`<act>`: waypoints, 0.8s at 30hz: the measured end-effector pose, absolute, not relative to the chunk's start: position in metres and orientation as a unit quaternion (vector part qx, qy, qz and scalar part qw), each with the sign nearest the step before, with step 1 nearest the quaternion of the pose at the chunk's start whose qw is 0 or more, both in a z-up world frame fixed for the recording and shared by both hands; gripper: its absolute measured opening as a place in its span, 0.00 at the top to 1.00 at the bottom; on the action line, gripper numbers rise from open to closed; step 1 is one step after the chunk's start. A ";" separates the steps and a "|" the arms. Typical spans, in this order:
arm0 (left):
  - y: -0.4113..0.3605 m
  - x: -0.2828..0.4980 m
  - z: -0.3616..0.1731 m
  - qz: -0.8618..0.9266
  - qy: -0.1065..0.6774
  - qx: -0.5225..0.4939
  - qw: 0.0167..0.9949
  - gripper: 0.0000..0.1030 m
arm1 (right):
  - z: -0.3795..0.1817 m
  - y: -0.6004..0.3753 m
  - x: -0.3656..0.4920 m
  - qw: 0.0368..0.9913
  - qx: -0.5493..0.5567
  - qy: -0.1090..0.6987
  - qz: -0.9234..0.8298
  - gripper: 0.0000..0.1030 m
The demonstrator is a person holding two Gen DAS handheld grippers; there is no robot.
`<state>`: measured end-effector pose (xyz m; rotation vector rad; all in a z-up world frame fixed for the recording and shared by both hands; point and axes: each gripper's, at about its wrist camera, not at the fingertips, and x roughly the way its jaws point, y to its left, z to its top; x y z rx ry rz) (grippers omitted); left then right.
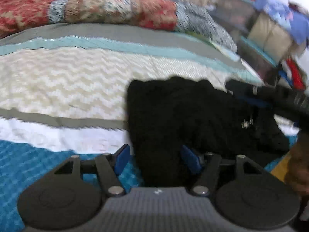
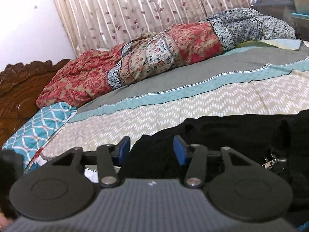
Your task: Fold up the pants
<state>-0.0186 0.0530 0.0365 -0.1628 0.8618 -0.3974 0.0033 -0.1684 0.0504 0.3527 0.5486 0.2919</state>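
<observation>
A: Where are the pants (image 1: 193, 116) sitting?

B: They are lying bunched on the bed (image 1: 67, 81), over the zigzag band of the cover, spreading toward 3 o'clock in the left wrist view. A metal zip pull (image 2: 274, 162) is showing at 4 o'clock in the right wrist view.

A: What are the claws doing?

B: The left claw (image 1: 156, 160) is standing about half open, with black cloth lying between its blue pads; I cannot tell if they are pressing it. The right claw (image 2: 151, 150) is also standing partly open over the cloth edge, gripping nothing that I can see.

A: How are they going to handle?

B: I am judging them soft, limp and fairly light, sagging wherever unsupported. I am thinking the firmer seamed edges near the zip are giving the surest hold, one claw at each corner.
</observation>
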 end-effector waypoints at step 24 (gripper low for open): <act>0.000 0.025 0.066 -0.234 0.368 -0.090 0.896 0.42 | 0.047 -0.293 -0.034 0.950 0.195 0.244 -0.028 0.55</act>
